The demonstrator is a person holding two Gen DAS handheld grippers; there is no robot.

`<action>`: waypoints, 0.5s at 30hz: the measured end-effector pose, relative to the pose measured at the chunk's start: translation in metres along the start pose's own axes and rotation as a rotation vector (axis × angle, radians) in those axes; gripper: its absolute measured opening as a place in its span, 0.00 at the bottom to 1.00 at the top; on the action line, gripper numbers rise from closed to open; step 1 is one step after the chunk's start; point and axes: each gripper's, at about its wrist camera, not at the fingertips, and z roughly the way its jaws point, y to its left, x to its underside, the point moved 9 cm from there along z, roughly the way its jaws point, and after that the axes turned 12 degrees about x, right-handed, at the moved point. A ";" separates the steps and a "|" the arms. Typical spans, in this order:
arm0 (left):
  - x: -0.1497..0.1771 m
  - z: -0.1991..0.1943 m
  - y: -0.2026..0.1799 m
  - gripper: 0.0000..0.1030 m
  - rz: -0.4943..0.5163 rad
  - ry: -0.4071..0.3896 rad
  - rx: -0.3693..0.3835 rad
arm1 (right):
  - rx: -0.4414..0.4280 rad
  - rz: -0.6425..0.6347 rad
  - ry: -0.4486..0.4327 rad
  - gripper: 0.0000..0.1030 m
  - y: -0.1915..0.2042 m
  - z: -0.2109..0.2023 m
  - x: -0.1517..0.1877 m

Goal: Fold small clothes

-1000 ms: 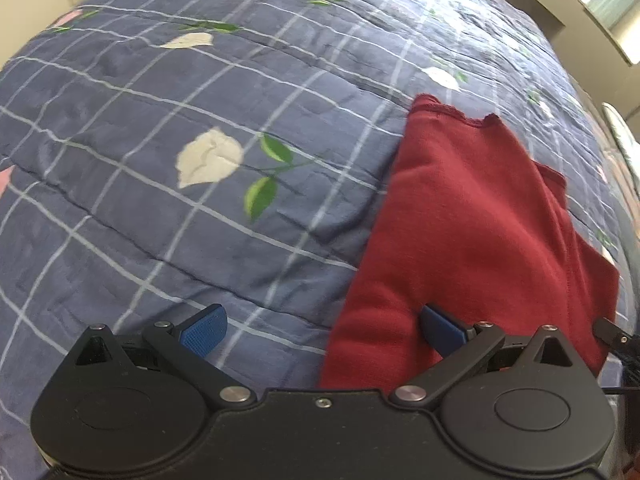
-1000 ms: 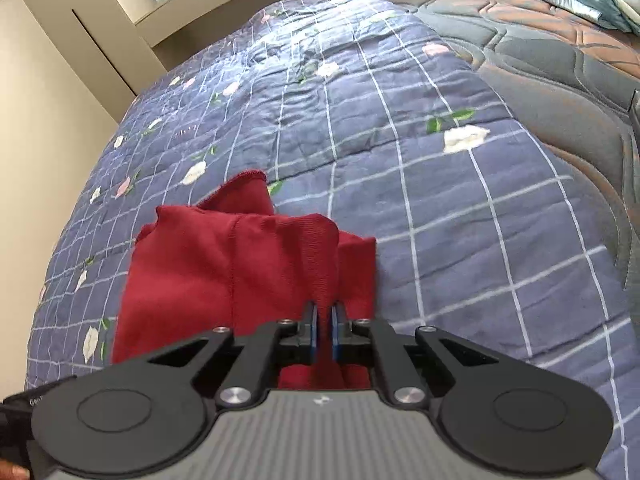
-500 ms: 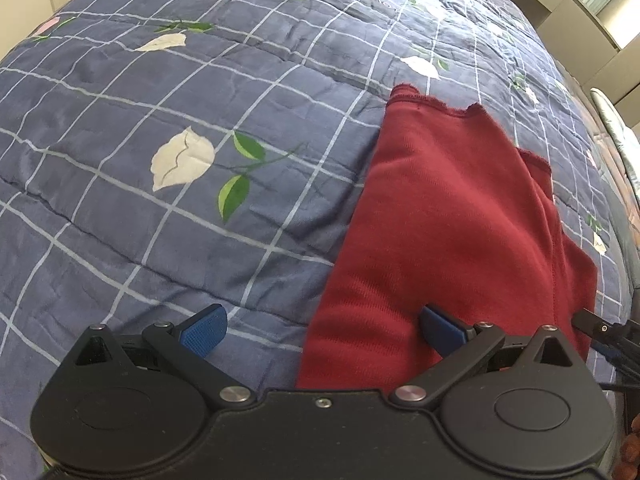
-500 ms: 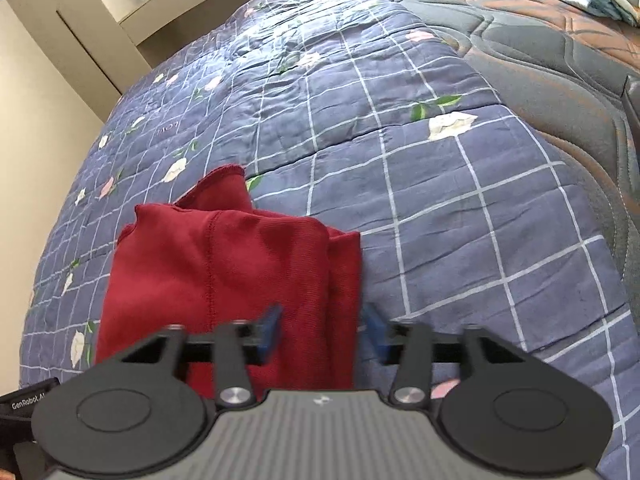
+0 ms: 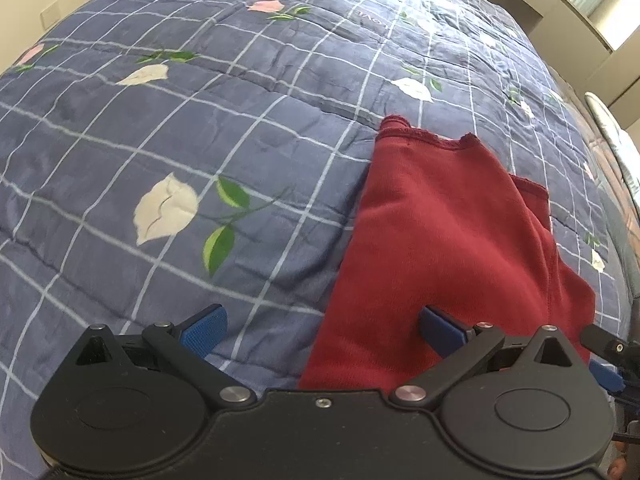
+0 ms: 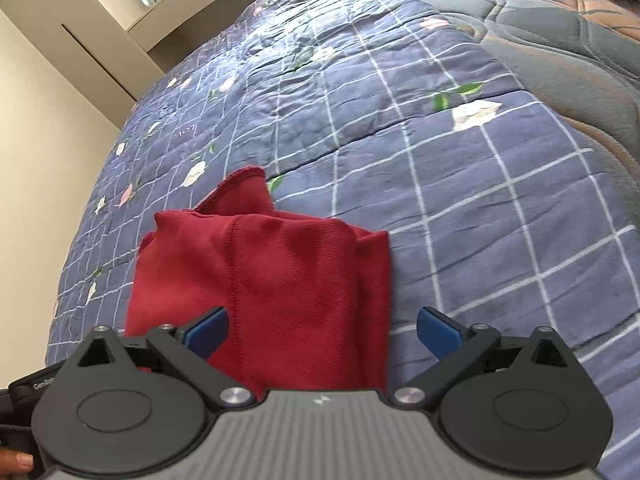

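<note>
A dark red knitted garment lies folded in layers on the blue checked quilt. My left gripper is open above the garment's near left edge, one blue pad over the quilt and the other over the red cloth. In the right wrist view the same garment lies below my right gripper. Its jaws are opening wide; the cloth lies under the gap and the pads do not press on it. A small flap of the garment sticks out at the far side.
The quilt with printed flowers covers most of the bed. A brown and grey quilted mattress shows at the right. A beige wall and cupboard stand to the left. A person's fingertip shows at the lower left corner.
My right gripper went from shut on a fold of the red garment to wide open, and the cloth dropped flat. The left gripper stayed open and drifted slightly off the garment.
</note>
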 end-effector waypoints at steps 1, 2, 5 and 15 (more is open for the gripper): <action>-0.001 0.002 -0.002 0.99 0.007 0.002 0.002 | -0.001 -0.001 0.007 1.00 0.001 0.002 0.001; -0.002 0.003 -0.003 0.99 0.012 0.003 0.004 | 0.002 -0.003 0.020 1.00 0.002 0.006 0.002; -0.004 0.008 -0.008 0.99 0.018 0.005 0.013 | 0.019 0.000 0.062 1.00 -0.001 0.016 0.008; -0.002 0.017 -0.008 1.00 -0.001 0.009 0.022 | 0.016 -0.007 0.102 1.00 -0.009 0.028 0.021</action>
